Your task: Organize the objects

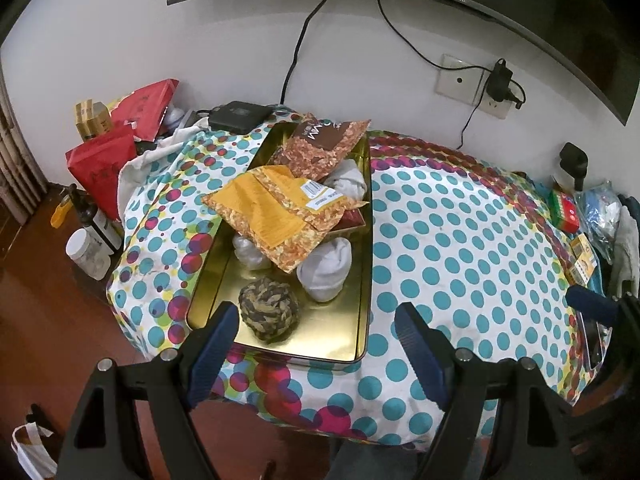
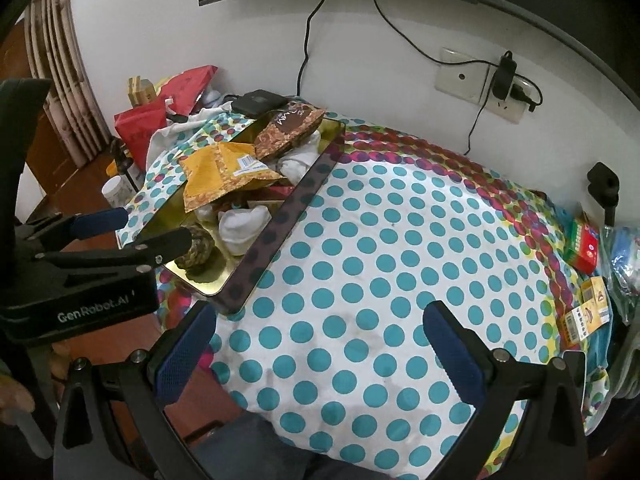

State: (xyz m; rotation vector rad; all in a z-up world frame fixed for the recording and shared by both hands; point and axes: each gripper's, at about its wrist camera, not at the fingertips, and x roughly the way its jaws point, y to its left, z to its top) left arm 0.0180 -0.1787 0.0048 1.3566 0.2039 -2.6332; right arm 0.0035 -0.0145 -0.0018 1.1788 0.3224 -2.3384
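Observation:
A gold tin (image 1: 216, 280) lies on the polka-dot cloth (image 1: 460, 240), left of its middle. It holds a woven brown ball (image 1: 269, 310) at the near end, rolled white socks (image 1: 326, 270), an orange packet (image 1: 280, 208) and a brown packet (image 1: 324, 144). My left gripper (image 1: 318, 332) is open, just above the tin's near edge, with the ball by its left finger and not held. The right wrist view shows that left gripper (image 2: 140, 230) over the ball (image 2: 198, 254) in the tin (image 2: 280, 216). My right gripper (image 2: 320, 344) is open and empty over bare cloth (image 2: 380, 240).
Red bags (image 1: 104, 160), bottles (image 1: 86, 248) and a black box (image 1: 236, 116) crowd the back left. A red-green box (image 1: 564, 212) and yellow boxes (image 1: 582, 256) lie along the right edge. Cables hang from a wall socket (image 1: 472, 84) under a monitor. A white bag (image 1: 28, 452) sits on the floor.

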